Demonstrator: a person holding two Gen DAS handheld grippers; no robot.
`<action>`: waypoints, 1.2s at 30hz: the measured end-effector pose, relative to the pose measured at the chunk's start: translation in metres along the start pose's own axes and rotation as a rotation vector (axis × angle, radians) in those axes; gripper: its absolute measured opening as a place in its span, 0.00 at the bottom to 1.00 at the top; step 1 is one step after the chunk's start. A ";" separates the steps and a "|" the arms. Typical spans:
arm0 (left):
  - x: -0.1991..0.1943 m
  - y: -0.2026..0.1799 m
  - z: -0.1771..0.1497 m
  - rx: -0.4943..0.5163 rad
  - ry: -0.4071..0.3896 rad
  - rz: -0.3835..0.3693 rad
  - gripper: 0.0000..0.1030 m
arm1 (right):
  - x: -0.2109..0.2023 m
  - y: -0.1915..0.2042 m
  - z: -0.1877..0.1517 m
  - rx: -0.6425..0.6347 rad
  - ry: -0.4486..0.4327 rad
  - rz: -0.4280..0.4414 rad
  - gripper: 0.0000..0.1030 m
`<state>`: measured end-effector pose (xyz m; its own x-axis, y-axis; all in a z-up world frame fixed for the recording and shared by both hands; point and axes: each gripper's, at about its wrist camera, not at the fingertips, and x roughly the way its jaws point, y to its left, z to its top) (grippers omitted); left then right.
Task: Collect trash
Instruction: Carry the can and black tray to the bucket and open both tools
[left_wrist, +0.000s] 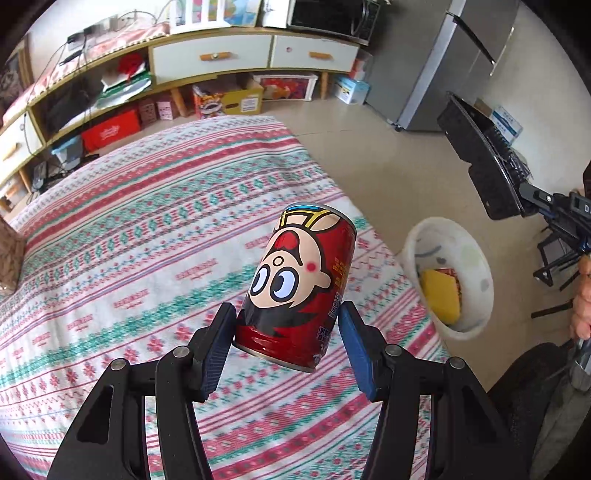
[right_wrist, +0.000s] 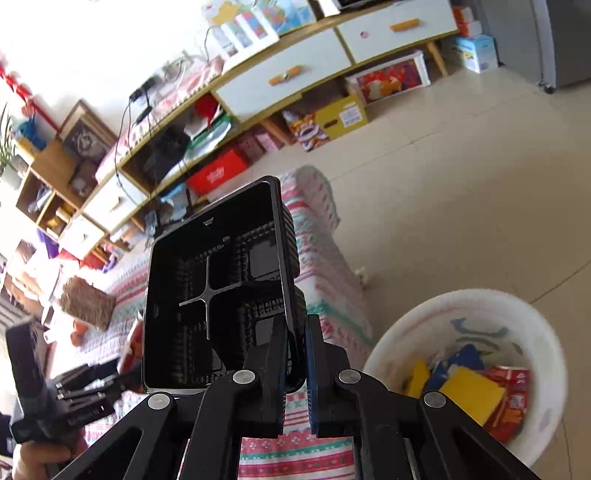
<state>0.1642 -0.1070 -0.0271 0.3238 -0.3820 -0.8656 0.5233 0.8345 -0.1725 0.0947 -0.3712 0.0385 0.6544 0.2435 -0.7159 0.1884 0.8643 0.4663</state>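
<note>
Trash in both grips: red drink can (left_wrist: 295, 291) pinched near its base between the pads of the left gripper (left_wrist: 286, 332), lifted clear of the patterned tablecloth (left_wrist: 147, 236), long axis tilted up and away. Black divided food tray (right_wrist: 218, 295) clamped by one rim in the nearly closed right gripper (right_wrist: 295, 354), standing on edge above the table corner. Beyond and below, on the tiled floor (left_wrist: 388, 162) just off the table's edge, white bin (right_wrist: 546, 339) already holding yellow and red packaging. Bin lies right of both loads, nearer the tray than the can. Farther back, a low cabinet (left_wrist: 214, 55) along the wall.
</note>
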 end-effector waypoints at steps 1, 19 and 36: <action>0.002 -0.012 0.000 0.017 0.003 -0.019 0.58 | -0.011 -0.010 0.002 0.017 -0.024 -0.008 0.07; 0.117 -0.182 0.037 0.227 0.105 -0.126 0.59 | -0.058 -0.123 0.006 0.277 -0.085 -0.031 0.07; 0.058 -0.095 0.037 -0.031 -0.006 -0.133 0.59 | -0.048 -0.125 0.000 0.241 0.000 -0.090 0.07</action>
<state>0.1625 -0.2227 -0.0443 0.2577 -0.4921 -0.8315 0.5370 0.7884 -0.3002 0.0401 -0.4912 0.0142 0.6269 0.1707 -0.7602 0.4147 0.7529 0.5111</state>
